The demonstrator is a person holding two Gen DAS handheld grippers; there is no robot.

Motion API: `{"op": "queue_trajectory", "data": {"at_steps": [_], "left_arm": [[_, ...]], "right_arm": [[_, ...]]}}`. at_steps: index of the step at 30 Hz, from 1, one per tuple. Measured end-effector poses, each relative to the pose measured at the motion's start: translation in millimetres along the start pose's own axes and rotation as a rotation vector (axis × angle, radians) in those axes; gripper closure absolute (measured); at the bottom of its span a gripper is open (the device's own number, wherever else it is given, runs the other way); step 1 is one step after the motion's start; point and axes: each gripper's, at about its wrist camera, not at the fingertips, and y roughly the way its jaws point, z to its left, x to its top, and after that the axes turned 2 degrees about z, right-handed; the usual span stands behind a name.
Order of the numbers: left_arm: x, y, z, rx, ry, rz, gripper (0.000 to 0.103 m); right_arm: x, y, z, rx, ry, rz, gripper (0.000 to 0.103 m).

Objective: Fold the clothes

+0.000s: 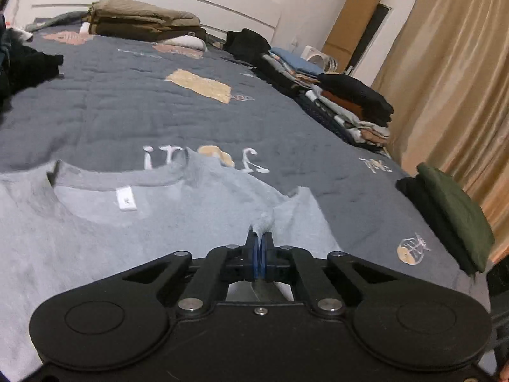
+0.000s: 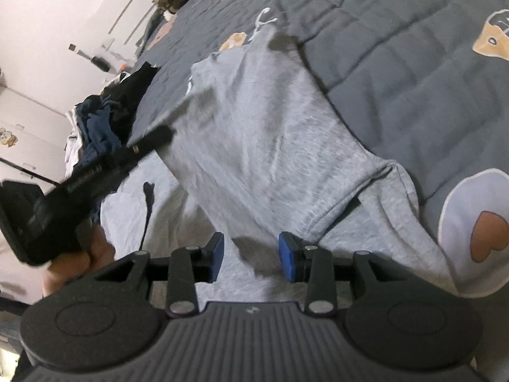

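left gripper [image 1: 261,240] pinching grey t-shirt [image 1: 95,238]; right gripper [image 2: 251,256] parted, gripping nothing.
shirt lies partly folded on the grey quilt [image 1: 127,102], shirt cloth beneath the right jaws; folded stacks [image 1: 353,108] line the bed edge.

Left wrist view: sits low behind the left gripper [image 1: 261,248], facing along the bed [image 1: 127,102] toward the white headboard [image 1: 159,3]; close over the grey T-shirt [image 1: 95,229].
Right wrist view: behind the right gripper [image 2: 251,256], tilted steeply down at the same shirt [image 2: 254,133], close above it, horizon rolled.
Shared ground: the grey T-shirt and the dark quilt; the left gripper's body [image 2: 95,172] crosses the right view's left side.
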Motion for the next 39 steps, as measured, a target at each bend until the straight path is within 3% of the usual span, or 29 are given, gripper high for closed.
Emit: {"op": "queue_trajectory", "data": {"at_steps": [5, 7, 9, 11, 13, 14, 15, 18, 20, 25, 28, 29, 34, 39], "left_arm": [[-9, 16, 10, 0.087, -0.031, 0.142, 0.097], [-14, 9, 20, 0.09, -0.083, 0.122, 0.086], [-15, 5, 30, 0.06, -0.165, 0.11, 0.065], [-17, 8, 34, 0.004, -0.204, 0.11, 0.065], [-18, 16, 33, 0.01, -0.204, 0.117, 0.067], [-17, 18, 32, 0.011, -0.2, 0.112, 0.087], [-17, 21, 31, 0.012, -0.197, 0.106, 0.099], [-11, 12, 32, 0.083, -0.173, 0.043, 0.099], [-8, 9, 39, 0.12, -0.208, 0.05, 0.099], [-8, -30, 31, 0.132, -0.18, 0.045, 0.095], [-16, -62, 17, 0.146, -0.128, 0.046, 0.07], [-22, -76, 10, 0.158, -0.096, 0.037, 0.058], [-48, -127, -8, 0.217, -0.065, 0.041, 0.047], [-76, -167, -16, 0.312, -0.023, 0.019, 0.044]], "right_arm": [[-1, -1, 2, -0.004, -0.022, 0.016, 0.066], [-1, -1, 1, -0.006, -0.027, 0.025, 0.066], [-2, -1, 3, -0.01, -0.045, 0.032, 0.066], [-2, -1, 6, -0.018, -0.067, 0.036, 0.066], [-3, 0, 7, -0.025, -0.079, 0.037, 0.066], [-4, 1, 8, -0.028, -0.082, 0.038, 0.066], [-4, 1, 8, -0.031, -0.09, 0.039, 0.066], [-5, 1, 9, -0.035, -0.117, 0.046, 0.066], [-4, 0, 7, -0.033, -0.118, 0.051, 0.066], [-3, -4, 5, -0.015, -0.089, 0.048, 0.065], [-4, -12, 11, -0.023, -0.104, 0.011, 0.065], [-5, -15, 13, -0.023, -0.116, -0.006, 0.065], [-10, -26, 24, -0.021, -0.176, -0.075, 0.064], [-18, -28, 30, -0.041, -0.23, -0.088, 0.064]]}}
